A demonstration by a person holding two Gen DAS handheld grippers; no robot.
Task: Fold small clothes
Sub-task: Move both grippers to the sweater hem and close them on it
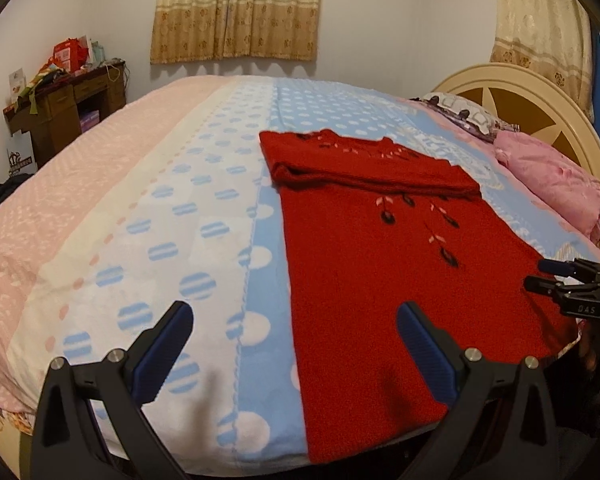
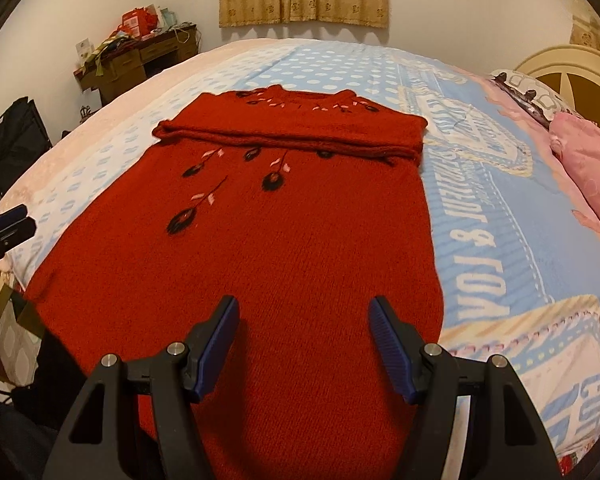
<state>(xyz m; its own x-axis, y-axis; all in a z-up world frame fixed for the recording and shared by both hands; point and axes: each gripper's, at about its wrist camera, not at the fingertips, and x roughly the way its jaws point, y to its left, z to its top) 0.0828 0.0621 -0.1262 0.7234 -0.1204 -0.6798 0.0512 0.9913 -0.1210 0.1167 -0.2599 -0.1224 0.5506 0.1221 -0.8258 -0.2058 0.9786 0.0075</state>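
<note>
Left tool (image 1: 294, 350): jaws wide apart, nothing between, hanging over the near edge of the bed (image 1: 100, 184) at about 6 o'clock in its own view. One blue pad over the dotted blanket (image 1: 204, 200), the other over the red sweater (image 1: 380, 264); so straddling the sweater's left side edge, probably lined up to take that hem corner.

Right tool (image 2: 304, 344): jaws also apart, empty, poised above the sweater's lower body near the hem, no pad pressing the knit as far as can be told. Seen sideways in the left view at 3 o'clock, beside the sweater's right edge.

Sweater laid flat, front up, collar toward 12 o'clock, hem toward 6 o'clock at the bed's near edge. Sleeves already folded across the chest, forming a thick band below the neckline; embroidered flowers showing above and below that band. Narrow rectangle as a result, ready for a lengthwise fold.

Judged step: both tools positioned at the hem end, likely to lift the bottom and carry it up toward the collar. Symmetric placement sensible, keeping the fold square.

Risks: loose knit snagging or stretching; sleeve band slipping if the body drags.

Pink pillow (image 2: 592, 176) at 3 o'clock, well apart. Cluttered desk (image 1: 60, 108) at 10 o'clock, irrelevant.
</note>
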